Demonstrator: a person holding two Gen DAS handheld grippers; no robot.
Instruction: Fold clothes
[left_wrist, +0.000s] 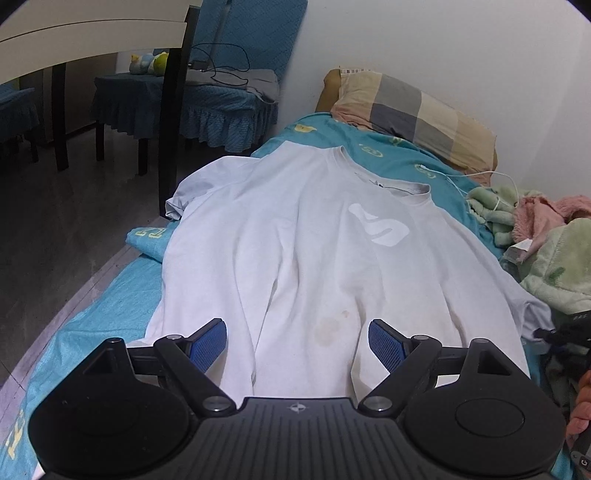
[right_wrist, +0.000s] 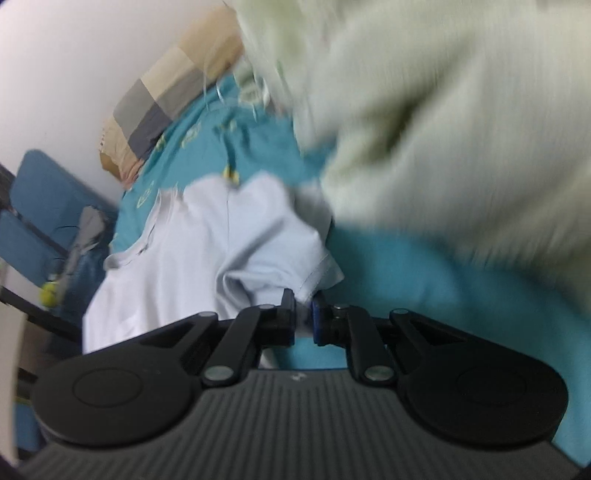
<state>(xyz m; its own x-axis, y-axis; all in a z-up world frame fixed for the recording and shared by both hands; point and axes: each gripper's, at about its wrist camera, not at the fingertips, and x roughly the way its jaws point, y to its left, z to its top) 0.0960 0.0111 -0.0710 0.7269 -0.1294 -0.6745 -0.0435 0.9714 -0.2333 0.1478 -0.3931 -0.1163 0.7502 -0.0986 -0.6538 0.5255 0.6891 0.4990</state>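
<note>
In the left wrist view, a white T-shirt lies spread out on a bed with a teal sheet. The neck of the shirt points to the far end and the bottom edge is near the camera. A pale logo sits on the chest. There are some faint brownish stains low on the shirt. The left gripper is over the near edge of the shirt. Its jaws stand wide apart and the blue pads do not squeeze anything. A checked pillow lies at the far end by the wall. A pile of green and pink fluffy blankets sits on the right. A white cable runs across the sheet near the pillow. On the far left are a blue chair and a table.

The right wrist view is blurry. The right gripper has its jaws close together. They are clamped on the edge of the shirt's sleeve, which is bunched up right in front of them. The rest of the white shirt spreads off to the left. A big green blanket fills the right and top. The teal sheet shows under it. The checked pillow is far off on the left.
</note>
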